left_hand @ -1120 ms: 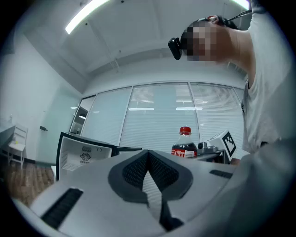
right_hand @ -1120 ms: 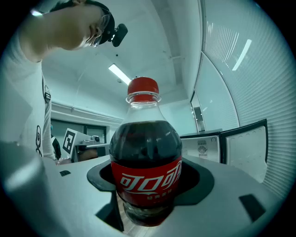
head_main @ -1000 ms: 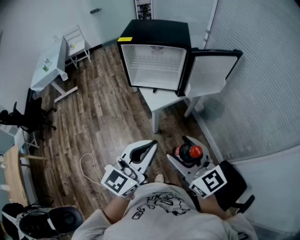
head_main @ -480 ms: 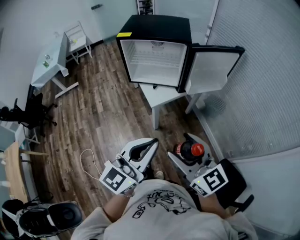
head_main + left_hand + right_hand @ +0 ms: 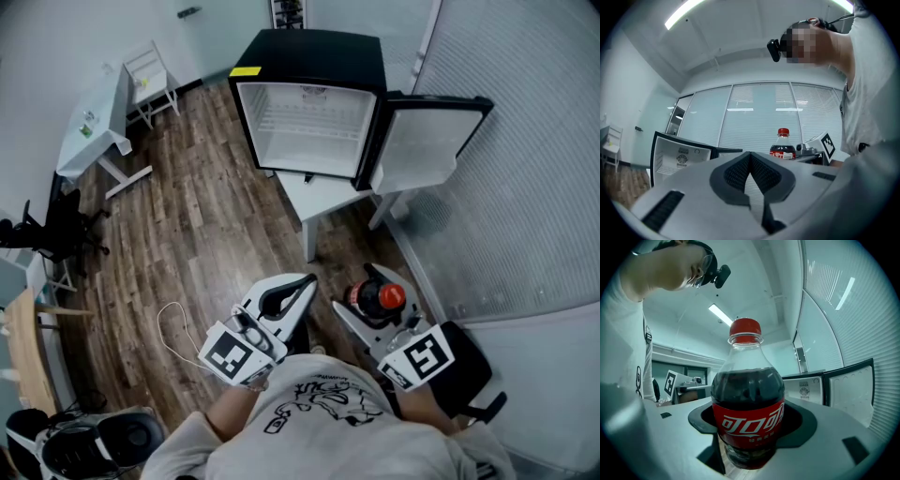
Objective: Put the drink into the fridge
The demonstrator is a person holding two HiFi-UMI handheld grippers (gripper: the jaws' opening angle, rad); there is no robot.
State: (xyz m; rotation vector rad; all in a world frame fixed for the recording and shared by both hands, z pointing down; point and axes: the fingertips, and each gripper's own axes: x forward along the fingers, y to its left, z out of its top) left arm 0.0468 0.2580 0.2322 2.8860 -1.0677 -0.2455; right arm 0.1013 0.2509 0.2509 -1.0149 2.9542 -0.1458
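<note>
A cola bottle (image 5: 747,413) with a red cap and red label stands upright between the jaws of my right gripper (image 5: 370,307), which is shut on it. In the head view the bottle (image 5: 380,299) shows at my lower right, and the left gripper view catches the bottle (image 5: 783,146) beyond my left jaws. My left gripper (image 5: 289,292) is shut and holds nothing. The black mini fridge (image 5: 314,103) stands ahead on a white table (image 5: 323,199), its door (image 5: 427,136) swung open to the right and its white inside bare.
A white desk (image 5: 94,122) and a white chair (image 5: 150,80) stand at the far left on the wood floor. A black office chair (image 5: 52,234) is at the left edge. A ribbed glass wall (image 5: 525,169) runs along the right. A white cable (image 5: 173,328) lies on the floor.
The fridge and table have drifted slightly in the head view as I shifted. Both grippers keep their places and the bottle stays in the right one.
</note>
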